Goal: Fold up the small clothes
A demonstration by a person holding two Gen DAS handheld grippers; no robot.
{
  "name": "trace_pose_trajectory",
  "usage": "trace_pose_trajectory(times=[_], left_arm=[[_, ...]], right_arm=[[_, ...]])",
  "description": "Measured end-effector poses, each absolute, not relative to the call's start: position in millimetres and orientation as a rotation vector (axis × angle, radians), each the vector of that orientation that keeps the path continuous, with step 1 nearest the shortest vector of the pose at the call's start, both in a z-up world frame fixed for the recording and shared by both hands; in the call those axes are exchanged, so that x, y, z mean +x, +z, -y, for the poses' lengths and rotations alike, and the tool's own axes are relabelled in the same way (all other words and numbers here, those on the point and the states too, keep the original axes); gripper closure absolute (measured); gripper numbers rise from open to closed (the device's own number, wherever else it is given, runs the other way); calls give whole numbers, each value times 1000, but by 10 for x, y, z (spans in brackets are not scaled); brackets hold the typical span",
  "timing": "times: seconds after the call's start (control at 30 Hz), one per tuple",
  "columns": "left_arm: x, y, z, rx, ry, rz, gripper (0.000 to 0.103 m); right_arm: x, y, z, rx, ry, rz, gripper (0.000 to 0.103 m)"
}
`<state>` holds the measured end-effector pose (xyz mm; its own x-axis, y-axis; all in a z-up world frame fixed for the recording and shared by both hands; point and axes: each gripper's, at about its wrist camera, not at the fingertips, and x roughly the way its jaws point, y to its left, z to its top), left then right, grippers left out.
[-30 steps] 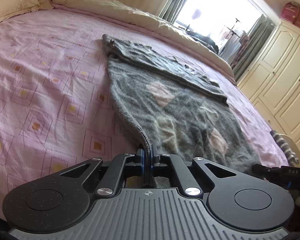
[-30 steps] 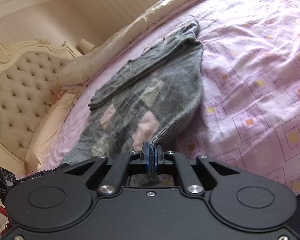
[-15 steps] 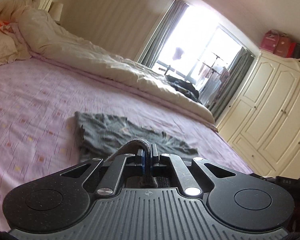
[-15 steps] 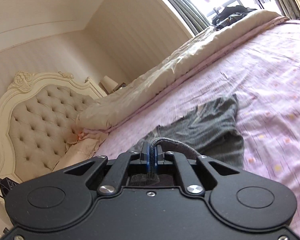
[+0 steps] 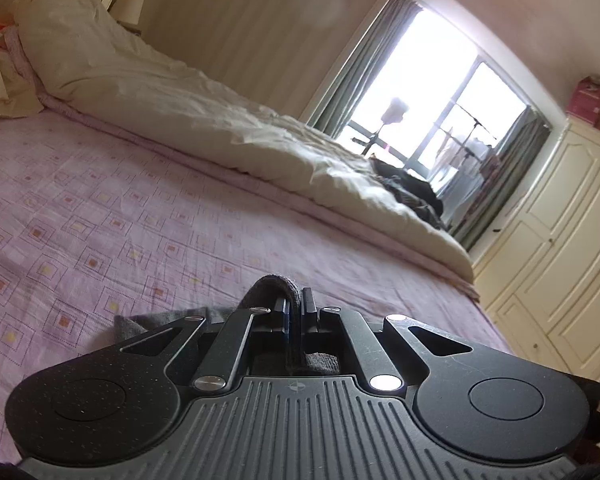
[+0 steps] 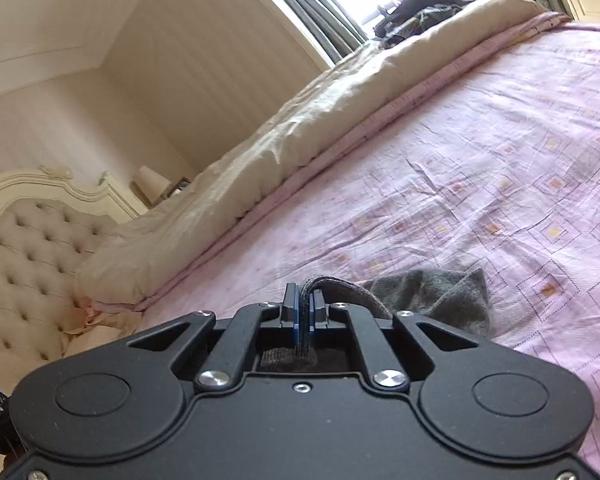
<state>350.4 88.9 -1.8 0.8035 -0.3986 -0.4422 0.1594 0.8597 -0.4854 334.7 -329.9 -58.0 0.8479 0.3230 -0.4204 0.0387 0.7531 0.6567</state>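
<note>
A grey knitted garment lies on the pink patterned bedsheet [image 5: 80, 208]. My left gripper [image 5: 294, 308] is shut on an edge of the garment [image 5: 274, 286], which loops over the fingertips; a grey corner [image 5: 140, 326] shows to the left below it. My right gripper [image 6: 305, 300] is shut on another edge of the garment [image 6: 432, 294], whose far corner lies on the sheet [image 6: 500, 200] to the right. Both gripper bodies hide most of the garment.
A cream duvet [image 5: 220, 136] is bunched along the far side of the bed, with dark clothes [image 5: 412, 196] on it near the window. A tufted headboard [image 6: 24, 264] and pillows are at the head. Cream wardrobes [image 5: 560, 248] stand past the bed's foot.
Both grippers have carried the held edge forward over the garment and tilted up. The spread garment, fully visible before, is now mostly under the grippers.
</note>
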Motion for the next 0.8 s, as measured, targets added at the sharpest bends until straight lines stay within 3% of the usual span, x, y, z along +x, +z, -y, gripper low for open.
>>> trace_pose_trajectory(times=[0.13, 0.27, 0.3, 0.33, 0.37, 0.63, 0.8], left_arm=[[3924, -354, -834, -427, -277, -655, 99], [4168, -619, -867, -432, -225, -714, 95], [4199, -650, -884, -425, -207, -725, 89], [4212, -656, -905, -412, -180, -726, 73], [4208, -643, -932, -401, -159, -711, 67], [3772, -239, -894, -242, -181, -613, 44], [3380, -307, -520, -83, -292, -644, 42]], right_arm=[[3701, -884, 3325, 701, 106, -630, 92], [3841, -1063, 3340, 693, 61, -676, 76], [3832, -1077, 3357, 694, 51, -671, 63], [3829, -1077, 3391, 694, 36, -659, 54], [3800, -1063, 3408, 689, 28, -648, 45], [3386, -660, 3070, 420, 97, -588, 44], [3138, -623, 2535, 198, 200, -608, 44]])
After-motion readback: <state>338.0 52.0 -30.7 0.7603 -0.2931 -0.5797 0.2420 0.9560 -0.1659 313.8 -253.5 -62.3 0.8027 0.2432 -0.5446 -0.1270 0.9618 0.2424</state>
